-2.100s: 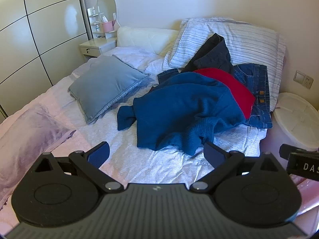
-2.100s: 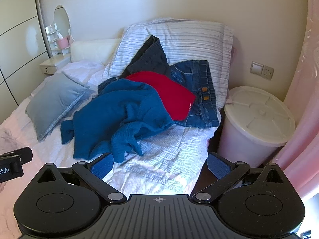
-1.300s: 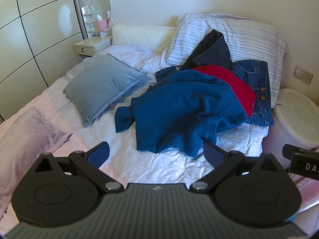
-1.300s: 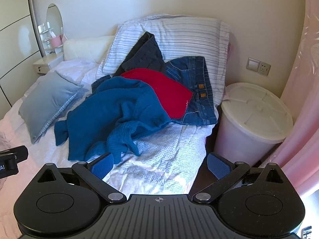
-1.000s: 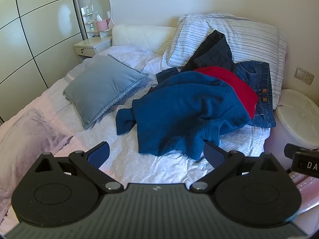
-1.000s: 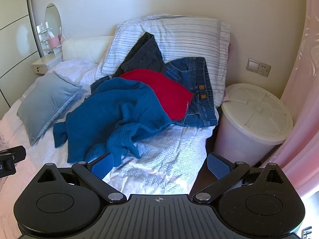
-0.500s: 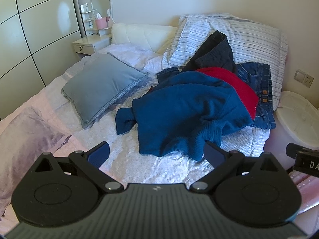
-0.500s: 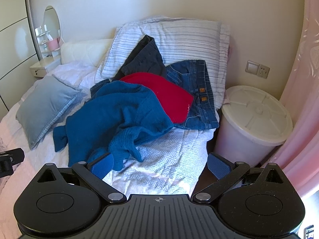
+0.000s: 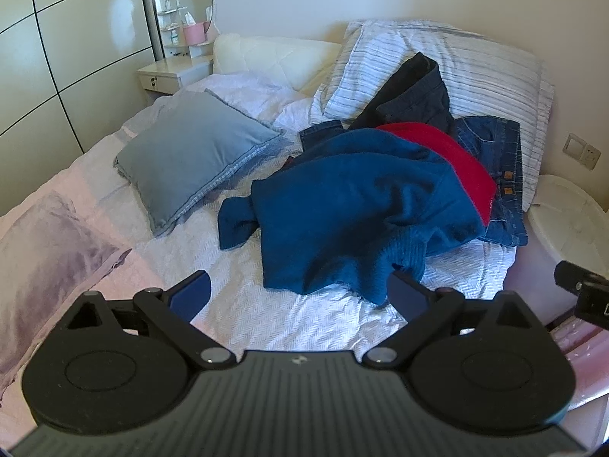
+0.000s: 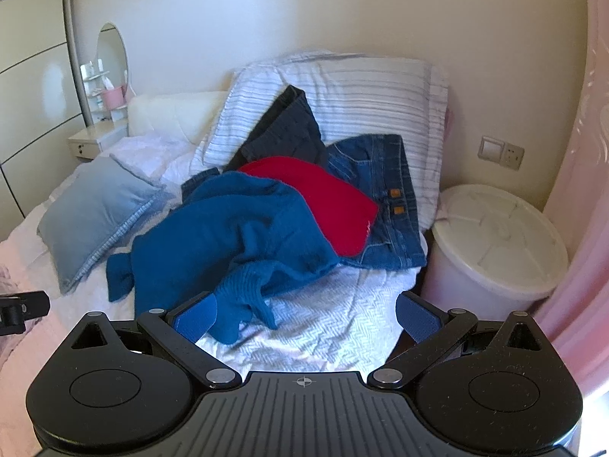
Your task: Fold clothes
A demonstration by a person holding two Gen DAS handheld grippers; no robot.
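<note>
Left gripper (image 9: 298, 295) — jaws spread wide, empty, held above the near edge of the bed (image 9: 289, 327). Right gripper (image 10: 306, 314) likewise wide apart and empty — beside it, toward the bed's right edge.

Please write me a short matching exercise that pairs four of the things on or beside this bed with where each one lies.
Things:
1. blue sweater
2. red garment
3. jeans
4. white bin

Places:
A. on the floor beside the bed, lid on
B. partly under the red garment, against the striped pillow
C. nearest the claws, crumpled on the white bedspread
D. between the blue sweater and the jeans, overlapping both

Pairs: 1-C, 2-D, 3-B, 4-A
</note>
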